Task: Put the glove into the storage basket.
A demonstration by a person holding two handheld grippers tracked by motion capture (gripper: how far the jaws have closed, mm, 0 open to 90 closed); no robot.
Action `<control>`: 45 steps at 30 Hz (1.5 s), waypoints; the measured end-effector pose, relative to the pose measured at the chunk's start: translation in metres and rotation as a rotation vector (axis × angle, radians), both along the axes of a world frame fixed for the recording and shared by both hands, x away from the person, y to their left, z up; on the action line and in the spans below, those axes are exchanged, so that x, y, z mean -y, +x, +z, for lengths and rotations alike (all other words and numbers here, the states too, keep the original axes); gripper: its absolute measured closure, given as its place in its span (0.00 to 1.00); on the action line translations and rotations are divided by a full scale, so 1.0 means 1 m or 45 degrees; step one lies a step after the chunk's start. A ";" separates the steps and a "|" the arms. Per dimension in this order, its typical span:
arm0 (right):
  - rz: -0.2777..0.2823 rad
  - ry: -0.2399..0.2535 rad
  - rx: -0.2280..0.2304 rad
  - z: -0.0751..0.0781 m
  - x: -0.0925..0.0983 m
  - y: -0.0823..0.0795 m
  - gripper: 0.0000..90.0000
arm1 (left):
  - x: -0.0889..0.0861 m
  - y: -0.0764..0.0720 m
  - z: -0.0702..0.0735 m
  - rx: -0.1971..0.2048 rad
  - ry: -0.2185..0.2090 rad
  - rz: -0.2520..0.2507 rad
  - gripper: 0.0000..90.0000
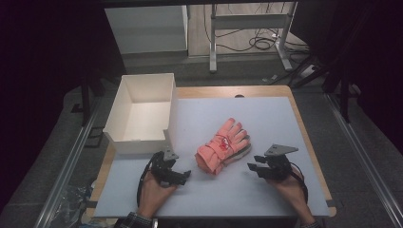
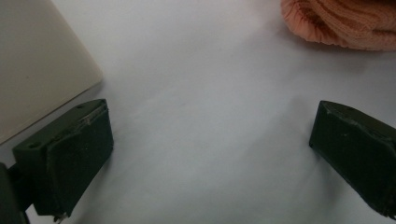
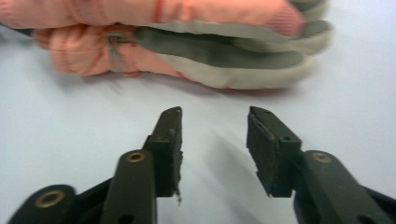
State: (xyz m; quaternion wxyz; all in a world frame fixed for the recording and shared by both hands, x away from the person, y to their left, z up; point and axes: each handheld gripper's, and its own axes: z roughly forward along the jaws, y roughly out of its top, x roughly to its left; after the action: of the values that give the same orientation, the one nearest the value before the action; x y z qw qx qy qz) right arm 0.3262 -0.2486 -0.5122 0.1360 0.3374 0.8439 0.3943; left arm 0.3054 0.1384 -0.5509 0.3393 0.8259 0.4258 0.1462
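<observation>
A pair of salmon-pink gloves point(image 1: 223, 145) with grey palms lies stacked in the middle of the white table mat point(image 1: 247, 190). My left gripper point(image 1: 183, 175) rests on the mat just left of the gloves' cuffs point(image 2: 336, 23), jaws wide apart with bare mat between them. My right gripper point(image 1: 253, 167) sits to the right of the gloves, open, its pads point(image 3: 169, 140) pointing at the grey palm side point(image 3: 224, 56) a short way off. Neither gripper touches the gloves.
An open white box point(image 1: 140, 114) stands at the mat's back left corner, its wall point(image 2: 37, 65) close beside my left gripper. The wooden table edge point(image 1: 309, 137) runs along the right. Table legs and cables are on the floor behind.
</observation>
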 end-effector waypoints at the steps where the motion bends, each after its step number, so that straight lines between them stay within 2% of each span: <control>1: -0.009 -0.004 0.006 0.000 0.002 0.000 0.57 | 0.000 0.000 0.000 0.000 0.000 0.000 0.00; 8: -0.090 -0.029 0.026 -0.002 0.022 0.002 0.43 | 0.000 0.000 0.000 -0.001 -0.001 0.000 0.00; 17: -0.189 -0.085 0.045 -0.011 0.043 0.008 0.30 | 0.000 0.000 0.000 0.000 0.004 -0.007 0.00; 19: -0.204 -0.107 0.046 -0.014 0.045 0.009 0.28 | 0.000 0.000 0.001 0.003 0.005 -0.013 0.00; 21: -0.210 -0.114 0.023 -0.015 0.046 0.011 0.26 | -0.001 0.000 0.002 0.009 0.003 -0.037 0.02; 26: -0.207 -0.124 0.022 -0.016 0.045 0.011 0.24 | 0.001 0.002 0.007 -0.020 0.006 -0.080 0.04; 36: -0.211 -0.122 0.027 -0.017 0.045 0.011 0.23 | 0.005 0.000 0.040 -0.003 -0.086 -0.182 0.01; 41: -0.212 -0.121 0.028 -0.017 0.046 0.011 0.23 | 0.015 0.003 0.056 -0.028 -0.072 -0.249 0.00; 45: -0.212 -0.121 0.029 -0.017 0.046 0.011 0.23 | 0.022 0.007 0.069 -0.030 -0.086 -0.292 0.00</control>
State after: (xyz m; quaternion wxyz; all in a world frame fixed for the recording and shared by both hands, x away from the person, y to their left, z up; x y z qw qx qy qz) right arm 0.3371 -0.2941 -0.5293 0.1936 0.3951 0.8291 0.3451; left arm 0.3120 0.1162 -0.4817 0.3765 0.8590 0.3371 0.0821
